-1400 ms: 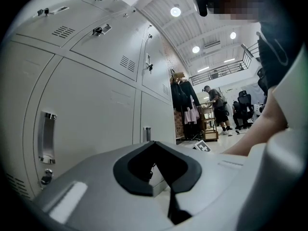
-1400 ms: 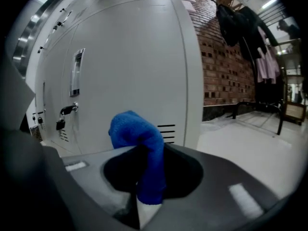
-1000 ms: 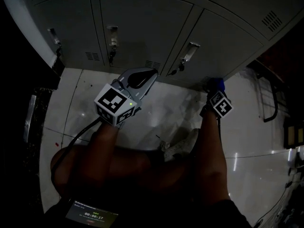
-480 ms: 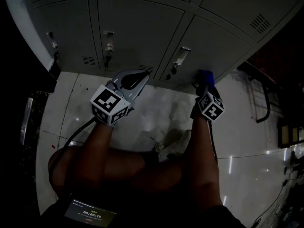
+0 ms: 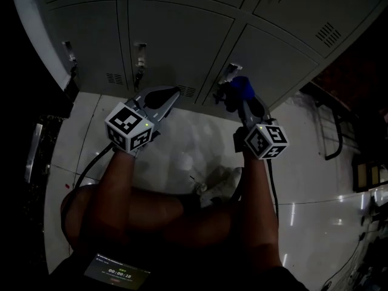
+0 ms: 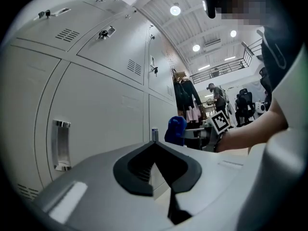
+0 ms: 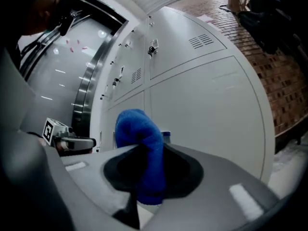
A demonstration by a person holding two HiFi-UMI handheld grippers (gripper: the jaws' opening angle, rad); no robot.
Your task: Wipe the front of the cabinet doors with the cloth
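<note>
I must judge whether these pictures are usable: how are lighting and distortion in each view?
Head view: dim and underexposed, glare streaks on the glossy floor. Left gripper view: brighter, bright ceiling lamps, fisheye bending the cabinet doors, black corners. Right gripper view: same fisheye; the blue cloth near the lens looks soft.

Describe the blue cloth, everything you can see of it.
The cloth is bright blue and soft, like microfibre, bunched into a rounded wad. The right gripper is shut on it: the wad bulges past the tips and a fold runs back between the jaws. In the head view it is held close to a grey cabinet door, beside a handle; whether it touches the door cannot be told.
</note>
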